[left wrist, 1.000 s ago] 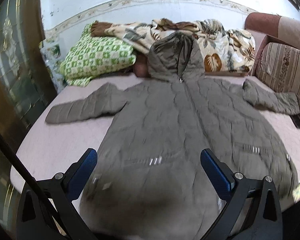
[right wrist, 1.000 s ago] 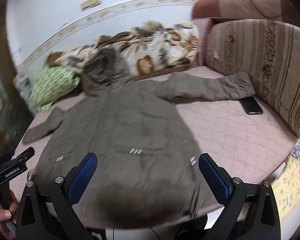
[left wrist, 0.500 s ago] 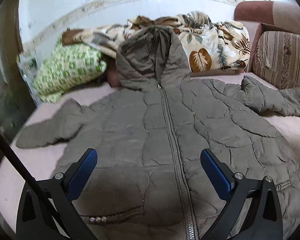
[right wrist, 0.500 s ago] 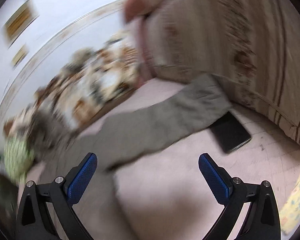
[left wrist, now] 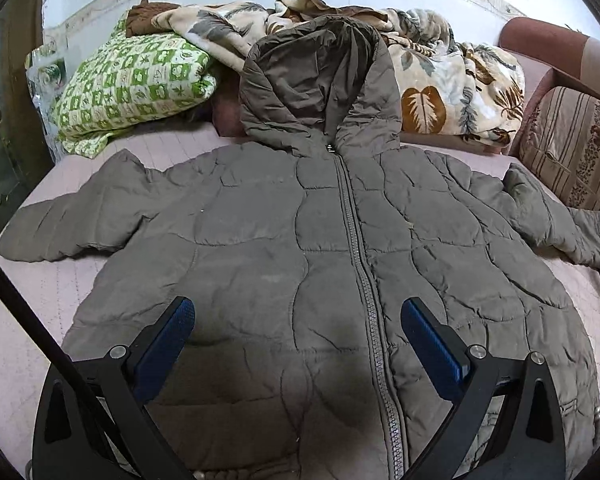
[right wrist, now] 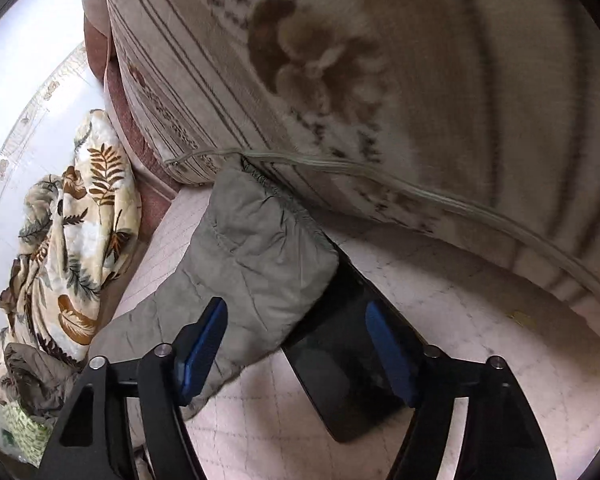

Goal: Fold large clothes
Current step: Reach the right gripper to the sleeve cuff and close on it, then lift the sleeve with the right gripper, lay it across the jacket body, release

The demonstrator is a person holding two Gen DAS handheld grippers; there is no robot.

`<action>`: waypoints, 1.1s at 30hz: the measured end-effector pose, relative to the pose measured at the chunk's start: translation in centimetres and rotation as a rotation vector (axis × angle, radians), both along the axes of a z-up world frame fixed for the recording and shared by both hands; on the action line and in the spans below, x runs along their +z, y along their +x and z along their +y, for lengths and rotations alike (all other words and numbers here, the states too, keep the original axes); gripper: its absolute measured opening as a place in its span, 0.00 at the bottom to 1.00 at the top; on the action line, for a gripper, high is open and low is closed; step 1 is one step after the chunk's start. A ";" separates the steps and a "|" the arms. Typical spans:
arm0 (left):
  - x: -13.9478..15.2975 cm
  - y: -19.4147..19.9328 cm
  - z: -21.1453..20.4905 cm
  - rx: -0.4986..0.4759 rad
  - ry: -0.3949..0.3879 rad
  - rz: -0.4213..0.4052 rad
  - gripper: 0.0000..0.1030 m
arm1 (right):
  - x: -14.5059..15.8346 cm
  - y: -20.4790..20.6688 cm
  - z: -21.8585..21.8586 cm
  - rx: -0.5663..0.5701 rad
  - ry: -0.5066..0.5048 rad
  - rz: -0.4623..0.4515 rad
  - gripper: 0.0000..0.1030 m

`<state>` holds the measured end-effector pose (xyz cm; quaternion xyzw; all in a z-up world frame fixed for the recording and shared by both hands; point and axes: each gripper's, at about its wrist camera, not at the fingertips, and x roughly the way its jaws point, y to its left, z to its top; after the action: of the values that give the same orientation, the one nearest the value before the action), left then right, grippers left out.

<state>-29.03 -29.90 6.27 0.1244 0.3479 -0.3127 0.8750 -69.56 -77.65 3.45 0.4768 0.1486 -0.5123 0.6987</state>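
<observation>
A grey-brown quilted hooded jacket (left wrist: 300, 240) lies front up on the pink bed (left wrist: 16, 340), zipped, with both sleeves spread out. Its hood (left wrist: 320, 80) leans on the bedding at the back. My left gripper (left wrist: 298, 320) hangs open over the jacket's lower front, just left of the zipper, holding nothing. In the right wrist view the right sleeve's cuff (right wrist: 260, 256) rests against a striped cushion. My right gripper (right wrist: 296, 328) is tilted over it with its jaws closing. The cuff's edge and a black phone (right wrist: 352, 352) lie between the fingers, and the pads do not press on either.
A green checked pillow (left wrist: 132, 80) and a leaf-print blanket (left wrist: 440, 80) are piled at the head of the bed. The striped cushion (right wrist: 380, 80) and a red-brown sofa arm (left wrist: 540, 36) bound the right side. A dark pole (left wrist: 20, 312) crosses the left edge.
The left gripper moved forward and lower over the jacket. The right gripper swung right to the sleeve cuff, rolled, dropped close to the bed, and its jaws narrowed.
</observation>
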 end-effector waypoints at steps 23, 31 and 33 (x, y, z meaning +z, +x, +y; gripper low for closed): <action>0.3 -0.1 0.2 -0.013 -0.010 0.003 1.00 | 10.1 4.6 3.5 0.045 -0.332 -0.073 0.13; 1.2 -0.1 0.9 -0.001 -0.030 -0.016 1.00 | 16.1 9.8 8.3 0.205 -0.456 -0.154 0.13; 1.4 0.0 1.2 0.005 -0.034 -0.018 1.00 | 17.3 12.2 9.7 0.262 -0.482 -0.164 0.13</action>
<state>-29.06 -28.71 7.70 0.1114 0.3351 -0.3155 0.8808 -57.34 -67.96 20.73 0.3135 0.0256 -0.3978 0.8619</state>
